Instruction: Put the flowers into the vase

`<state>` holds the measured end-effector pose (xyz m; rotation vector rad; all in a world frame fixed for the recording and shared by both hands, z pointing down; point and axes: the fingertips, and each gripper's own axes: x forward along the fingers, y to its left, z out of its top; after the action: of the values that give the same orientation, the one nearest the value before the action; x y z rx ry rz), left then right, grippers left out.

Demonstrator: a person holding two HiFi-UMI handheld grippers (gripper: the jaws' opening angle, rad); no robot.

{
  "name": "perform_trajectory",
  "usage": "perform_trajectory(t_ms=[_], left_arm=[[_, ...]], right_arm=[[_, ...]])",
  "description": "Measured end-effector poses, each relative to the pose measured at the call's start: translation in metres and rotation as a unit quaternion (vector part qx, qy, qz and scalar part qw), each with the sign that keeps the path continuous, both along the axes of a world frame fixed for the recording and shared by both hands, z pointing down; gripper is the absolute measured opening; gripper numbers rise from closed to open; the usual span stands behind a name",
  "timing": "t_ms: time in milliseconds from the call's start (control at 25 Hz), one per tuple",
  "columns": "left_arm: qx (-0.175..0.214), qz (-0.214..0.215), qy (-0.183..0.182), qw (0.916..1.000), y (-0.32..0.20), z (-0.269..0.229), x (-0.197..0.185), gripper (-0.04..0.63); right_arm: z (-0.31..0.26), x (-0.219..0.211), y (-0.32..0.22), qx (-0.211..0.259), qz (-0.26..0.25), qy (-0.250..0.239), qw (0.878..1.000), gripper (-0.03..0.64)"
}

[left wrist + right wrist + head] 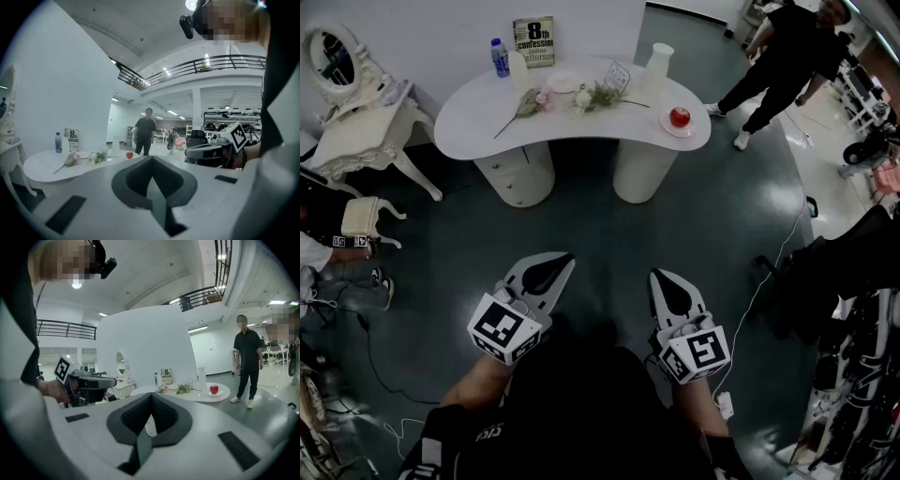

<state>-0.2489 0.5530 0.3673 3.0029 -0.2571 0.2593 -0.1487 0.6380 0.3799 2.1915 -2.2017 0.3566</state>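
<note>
We hold left gripper [551, 265] and right gripper [664, 281] fully closed, empty, lower frame. Flowers [596, 97] upper centre: likely light, floppy, crushable; we'd pinch mid-stem gently. White vase [657, 64] near them looks tippable.

A book [533, 41] standing at the back of the white desk [469, 122] shows "8th confession" in large print on its cover. The smaller line beneath is too blurred to read.

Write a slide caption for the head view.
Left gripper and right gripper, both shut and empty, face the white table where flowers lie near the vase.
</note>
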Motion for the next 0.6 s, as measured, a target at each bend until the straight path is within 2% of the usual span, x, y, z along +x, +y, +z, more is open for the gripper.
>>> perform_trajectory(t_ms=[200,600], left_arm=[[-0.004,-0.007,-0.008,0.9999,0.013,-0.006,0.020,0.012],[0.005,-0.029,-0.003,0.9996,0.037,0.001,0.049,0.011]], right_arm=[[0.003,0.020,0.015,0.003,-0.004,-0.017,1.000,0.025],[0.016,0.052,0.044,-0.002,-0.019,-0.022,1.000,0.026]])
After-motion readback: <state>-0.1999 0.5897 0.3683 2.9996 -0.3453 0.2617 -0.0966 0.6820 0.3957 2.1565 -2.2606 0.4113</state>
